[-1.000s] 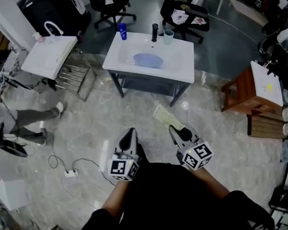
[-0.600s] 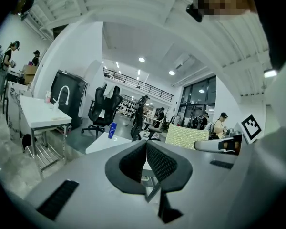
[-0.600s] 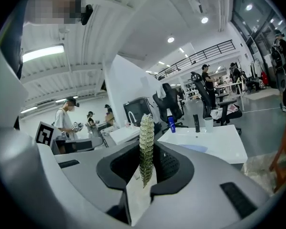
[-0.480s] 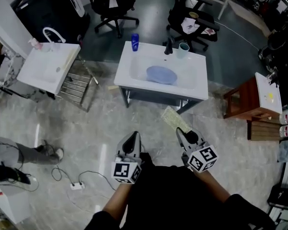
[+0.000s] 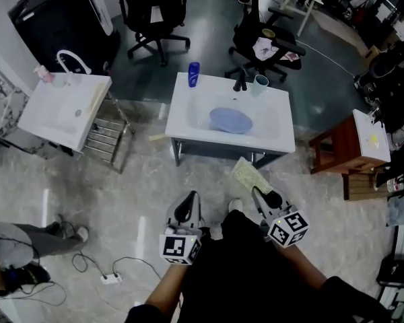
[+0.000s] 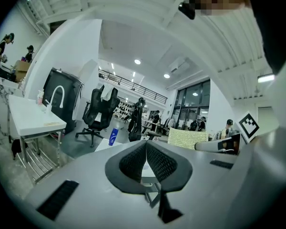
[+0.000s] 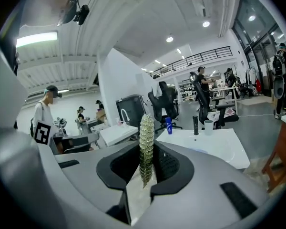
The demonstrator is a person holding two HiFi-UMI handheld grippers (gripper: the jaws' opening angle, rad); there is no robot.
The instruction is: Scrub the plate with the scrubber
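Left gripper (image 5: pixel 187 206): jaws pressing together, gripping nothing, pointing toward white sink (image 5: pixel 281 137). Right gripper (image 5: pixel 265 198): jaws clamping yellow-green scrubber (image 5: pixel 248 175), pad sticking forward past fingertips, standing edge-on between them. Blue plate (image 5: pixel 230 120): lying in sink basin, well apart from both grippers. Blue bottle (image 5: pixel 194 74), dark faucet (image 5: pixel 240 81), pale cup (image 5: pixel 260 81): standing along sink's far rim.

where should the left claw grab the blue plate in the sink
Probably its near rim, from above and the front: the plate lies flat in the sink basin, so only the thin edge fits a pinch, and the faucet crowds the far side.
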